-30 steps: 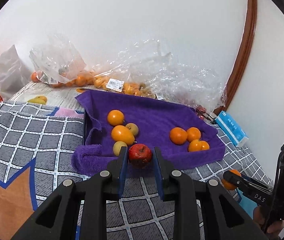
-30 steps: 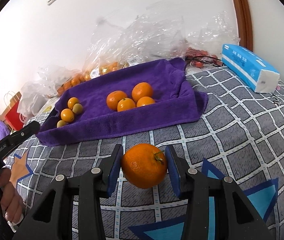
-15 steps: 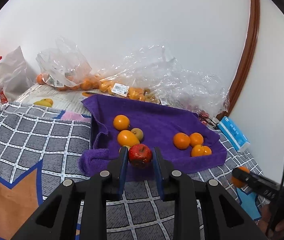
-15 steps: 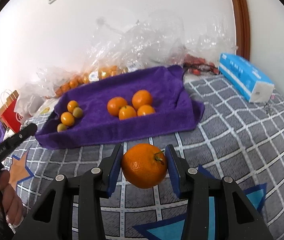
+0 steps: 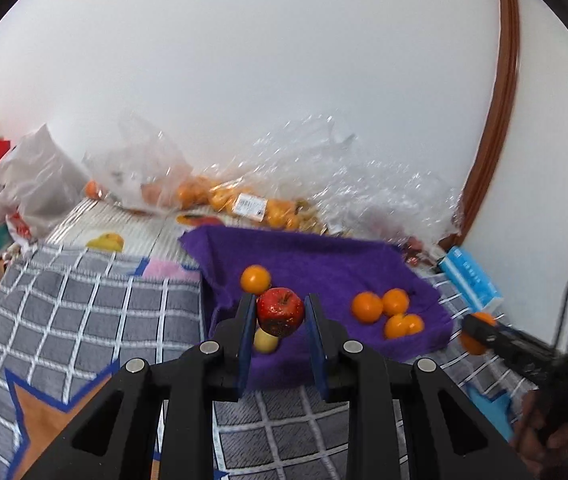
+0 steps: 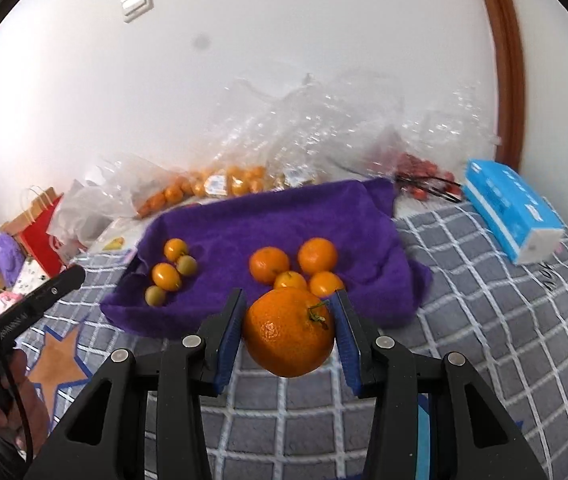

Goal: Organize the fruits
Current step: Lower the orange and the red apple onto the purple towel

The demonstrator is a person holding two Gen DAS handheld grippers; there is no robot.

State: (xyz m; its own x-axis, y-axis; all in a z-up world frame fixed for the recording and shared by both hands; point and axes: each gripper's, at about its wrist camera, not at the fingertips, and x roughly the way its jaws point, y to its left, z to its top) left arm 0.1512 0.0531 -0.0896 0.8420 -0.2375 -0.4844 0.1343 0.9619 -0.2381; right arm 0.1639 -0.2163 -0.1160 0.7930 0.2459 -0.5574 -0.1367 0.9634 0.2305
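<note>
Apple (image 5: 280,312) pinched in left tongs (image 5: 279,320), orange (image 6: 288,331) in right tongs (image 6: 288,330)

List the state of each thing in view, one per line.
Left gripper: shut on the apple.
Apple: held clear above the towel.
Right gripper: shut on the big orange.
Big orange: held off the blanket, stem on its upper right.
Purple towel: spread out, front edge rumpled.
Four oranges: clustered on the towel's right half.
Small fruits: grouped on the towel's left half.
Tissue pack: lying flat on the blanket.
</note>
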